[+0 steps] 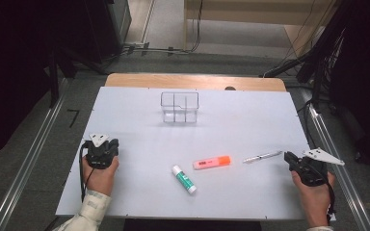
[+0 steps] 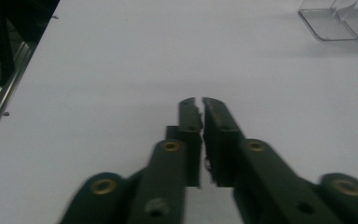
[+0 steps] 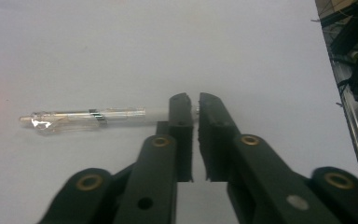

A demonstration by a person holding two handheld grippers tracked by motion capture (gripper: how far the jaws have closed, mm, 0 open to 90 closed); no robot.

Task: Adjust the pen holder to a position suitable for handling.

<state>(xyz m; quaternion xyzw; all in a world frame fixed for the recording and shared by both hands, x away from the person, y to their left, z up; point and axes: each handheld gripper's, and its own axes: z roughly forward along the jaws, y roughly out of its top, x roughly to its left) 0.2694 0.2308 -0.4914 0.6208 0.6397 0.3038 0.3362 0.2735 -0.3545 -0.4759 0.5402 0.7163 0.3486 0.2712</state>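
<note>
Your right gripper (image 3: 193, 100) sat with jaws together and empty, just right of the clear pen (image 3: 88, 119) at the table's near right; light, stiff, slippery; grip mid-barrel.

On the table (image 1: 125, 192), the divided box (image 1: 179, 107) lies at twelve o'clock. The glue stick (image 1: 184, 179) sits at six, the highlighter (image 1: 212, 162) just right of it. The pen (image 1: 262, 157) lies toward four.

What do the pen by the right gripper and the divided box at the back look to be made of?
Pen: apparently clear glossy plastic, since the table shows through its barrel, with an opaque white front section.
Box: probably clear hard plastic such as acrylic; the see-through walls and inner dividers catch bright edge highlights. Glass can't be ruled out.
</note>
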